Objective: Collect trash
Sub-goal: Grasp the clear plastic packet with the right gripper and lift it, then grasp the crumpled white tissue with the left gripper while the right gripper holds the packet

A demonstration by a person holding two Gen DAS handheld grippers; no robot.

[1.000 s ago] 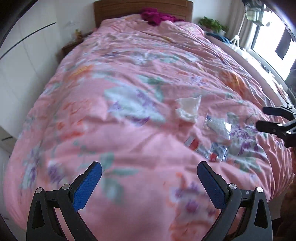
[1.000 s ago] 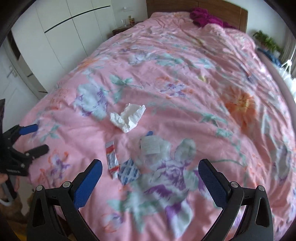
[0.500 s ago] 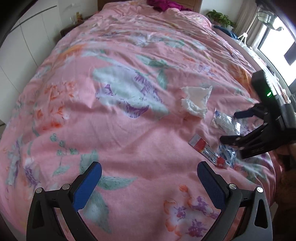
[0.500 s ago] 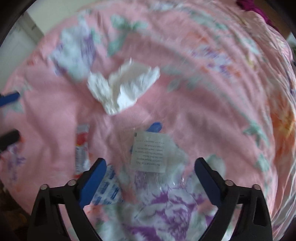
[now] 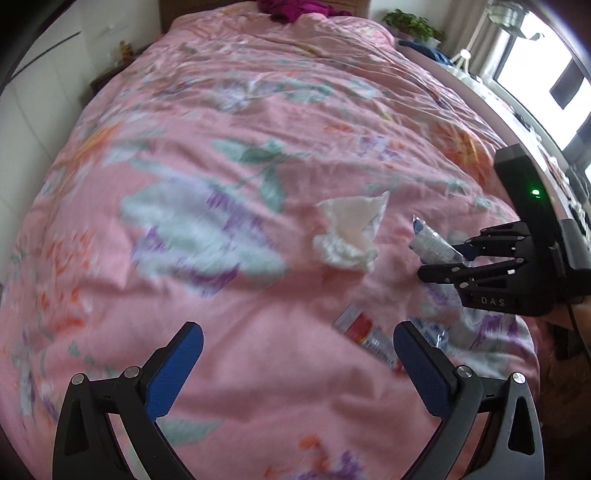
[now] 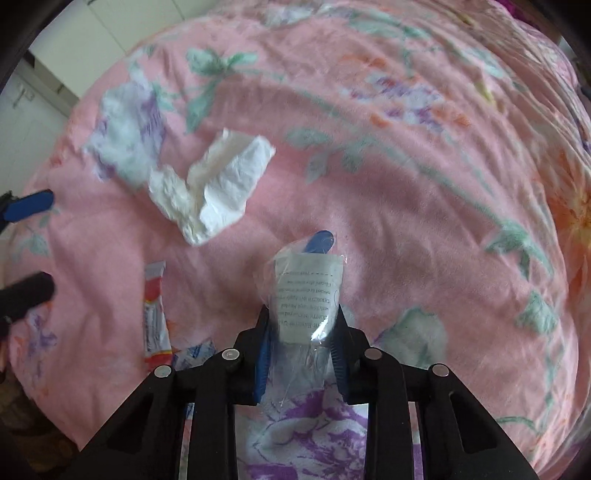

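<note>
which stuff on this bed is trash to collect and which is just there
Trash to collect:
- clear plastic packet with printed label, pinched in the right tongs
- crumpled white tissue
- red and white wrapper
- blue and white sachet

Just there:
- pink floral duvet
- magenta cloth at the headboard
- potted plant

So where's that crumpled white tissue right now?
The crumpled white tissue lies on the pink floral quilt, up and left of the clear plastic packet in the right wrist view, beyond the red sachet.
</note>
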